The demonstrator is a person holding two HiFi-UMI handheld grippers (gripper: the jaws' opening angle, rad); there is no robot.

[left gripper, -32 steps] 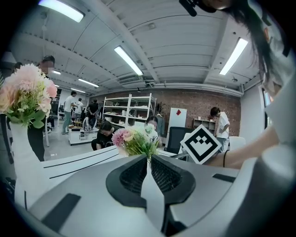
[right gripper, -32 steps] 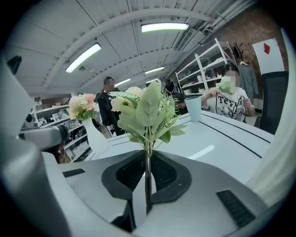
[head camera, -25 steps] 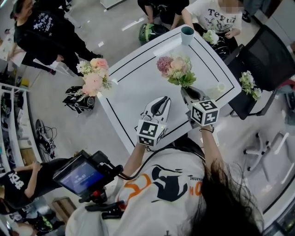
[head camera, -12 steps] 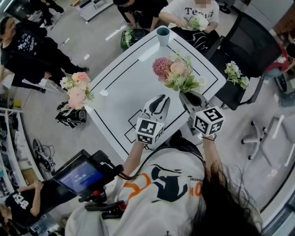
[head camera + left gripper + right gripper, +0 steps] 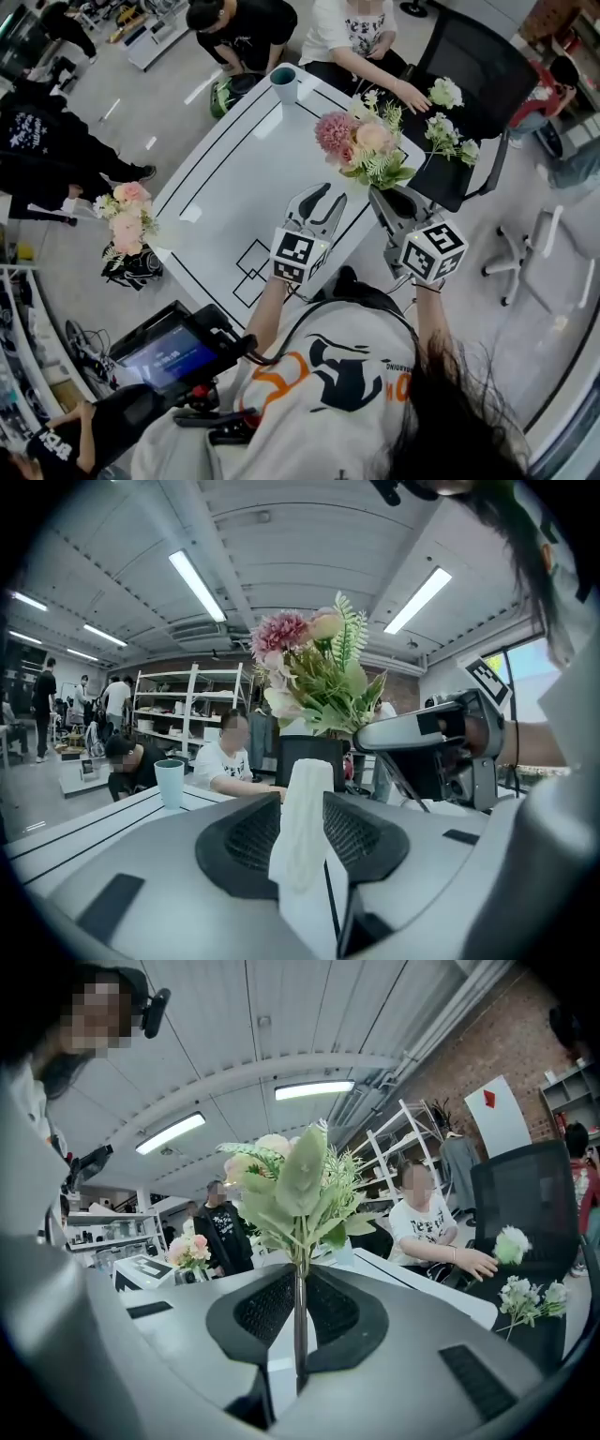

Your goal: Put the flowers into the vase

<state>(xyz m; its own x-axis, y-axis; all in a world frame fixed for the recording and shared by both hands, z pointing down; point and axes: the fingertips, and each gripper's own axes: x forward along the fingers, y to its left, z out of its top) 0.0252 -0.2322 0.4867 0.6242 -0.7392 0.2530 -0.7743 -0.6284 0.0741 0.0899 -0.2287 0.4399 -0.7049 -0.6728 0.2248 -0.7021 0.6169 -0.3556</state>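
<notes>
My right gripper point(image 5: 389, 199) point(image 5: 300, 1283) is shut on the thin stem of a bouquet point(image 5: 364, 145) point(image 5: 295, 1190) of pink and cream flowers with green fronds, held upright above the white table's point(image 5: 225, 187) near right edge. The left gripper point(image 5: 314, 208) point(image 5: 305, 794) hovers beside it to the left. Its jaws are opening, and a crinkled white strip point(image 5: 302, 832) stands between them. The teal vase point(image 5: 283, 82) point(image 5: 170, 783) stands at the table's far end, well apart from both grippers.
White flower sprigs point(image 5: 448, 136) point(image 5: 525, 1297) lie on a black chair point(image 5: 473, 70) at the right, with a seated person's hand point(image 5: 412, 94) by them. Another pink bouquet point(image 5: 124, 217) point(image 5: 190, 1251) stands left of the table. A camera rig point(image 5: 173, 352) sits at the lower left.
Both grippers have moved along the table, and the right one has carried the bouquet higher. The left jaws have spread apart. The seated person's hand has reached toward the chair's flowers.
</notes>
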